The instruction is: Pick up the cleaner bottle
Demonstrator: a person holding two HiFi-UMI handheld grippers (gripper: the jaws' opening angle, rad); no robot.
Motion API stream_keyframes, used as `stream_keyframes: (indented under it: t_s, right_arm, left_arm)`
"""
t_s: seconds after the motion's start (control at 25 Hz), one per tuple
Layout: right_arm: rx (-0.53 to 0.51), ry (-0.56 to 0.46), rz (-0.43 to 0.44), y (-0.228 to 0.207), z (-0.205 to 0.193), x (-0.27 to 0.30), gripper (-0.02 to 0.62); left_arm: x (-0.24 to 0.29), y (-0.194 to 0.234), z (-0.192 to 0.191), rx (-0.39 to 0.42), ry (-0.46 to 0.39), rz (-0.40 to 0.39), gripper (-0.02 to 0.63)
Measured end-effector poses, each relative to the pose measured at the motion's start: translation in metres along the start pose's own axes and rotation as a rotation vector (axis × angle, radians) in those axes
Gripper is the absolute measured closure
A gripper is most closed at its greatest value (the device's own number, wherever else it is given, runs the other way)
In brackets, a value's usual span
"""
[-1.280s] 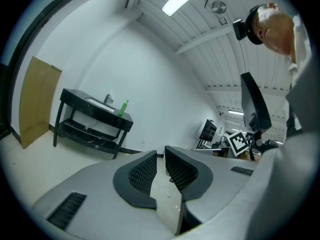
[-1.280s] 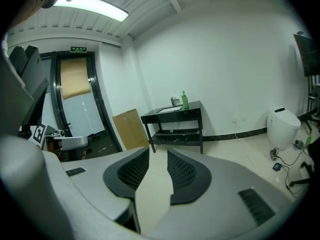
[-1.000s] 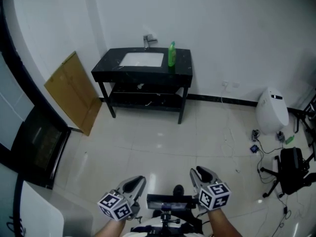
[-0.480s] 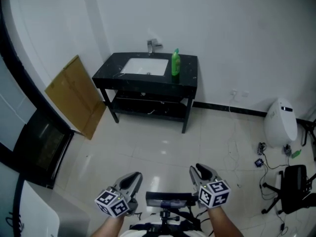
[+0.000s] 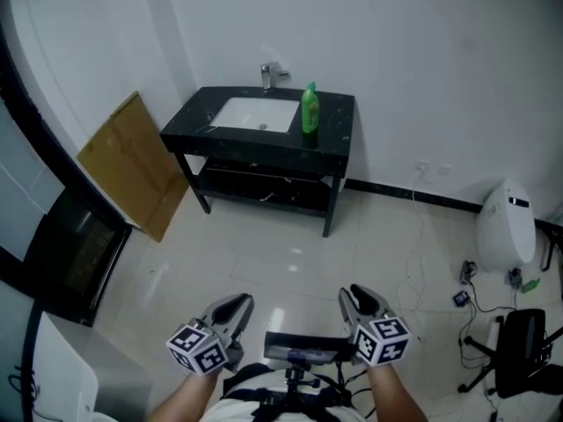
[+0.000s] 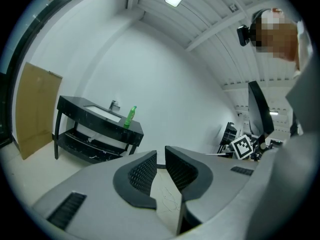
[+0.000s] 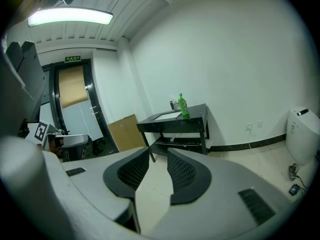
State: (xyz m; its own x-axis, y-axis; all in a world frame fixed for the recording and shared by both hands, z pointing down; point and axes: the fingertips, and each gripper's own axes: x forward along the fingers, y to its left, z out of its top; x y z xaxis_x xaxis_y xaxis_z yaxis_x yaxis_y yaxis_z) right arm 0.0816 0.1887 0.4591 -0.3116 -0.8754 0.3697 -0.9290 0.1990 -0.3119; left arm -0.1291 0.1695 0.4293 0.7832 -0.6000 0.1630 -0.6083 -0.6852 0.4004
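Head view, read left to right. A dark framed panel (image 5: 66, 253) runs along the left edge. Just right of it a brown cardboard sheet (image 5: 132, 165) leans against the white wall (image 5: 396, 60), its lower corner on the floor near the table's left leg. The black table (image 5: 330, 134) stands against the far wall. Sunk in its top is a white sink basin (image 5: 255, 114), with a faucet (image 5: 273, 76) behind it on the wall side. The cleaner bottle (image 5: 309, 110) (green, with a narrower neck) stands upright on the tabletop just right of the basin, between the basin's rim and the table's right edge. The lower shelf (image 5: 220, 183) carries a few small pale items, too small to identify. Right of the table a black baseboard (image 5: 396, 192) follows the wall to a white rounded unit (image 5: 506, 236). Cables (image 5: 462, 280) and a black chair (image 5: 519, 354) crowd the floor at the right edge. A broad stretch of pale tile floor (image 5: 290, 253) lies between the table's front legs and the grippers, which sit at the bottom of the view, well apart from the bottle.

Left gripper (image 6: 161, 151): jaws narrowly apart, a slim strip of floor showing between the pads, gripping nothing; table and bottle appear far off to its left. Right gripper (image 7: 158, 151): jaws wider apart, likewise gripping nothing, with the bottle far ahead and slightly right of the gap.
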Motion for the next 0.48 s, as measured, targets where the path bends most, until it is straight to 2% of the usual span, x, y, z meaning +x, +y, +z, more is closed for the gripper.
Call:
stream_keyframes:
  t_s: [0.48]
  right_arm:
    - [0.029, -0.015, -0.022, -0.03, 0.013, 0.019, 0.489]
  left_arm:
    - [0.048, 0.006, 0.009, 0.024, 0.036, -0.037, 0.561]
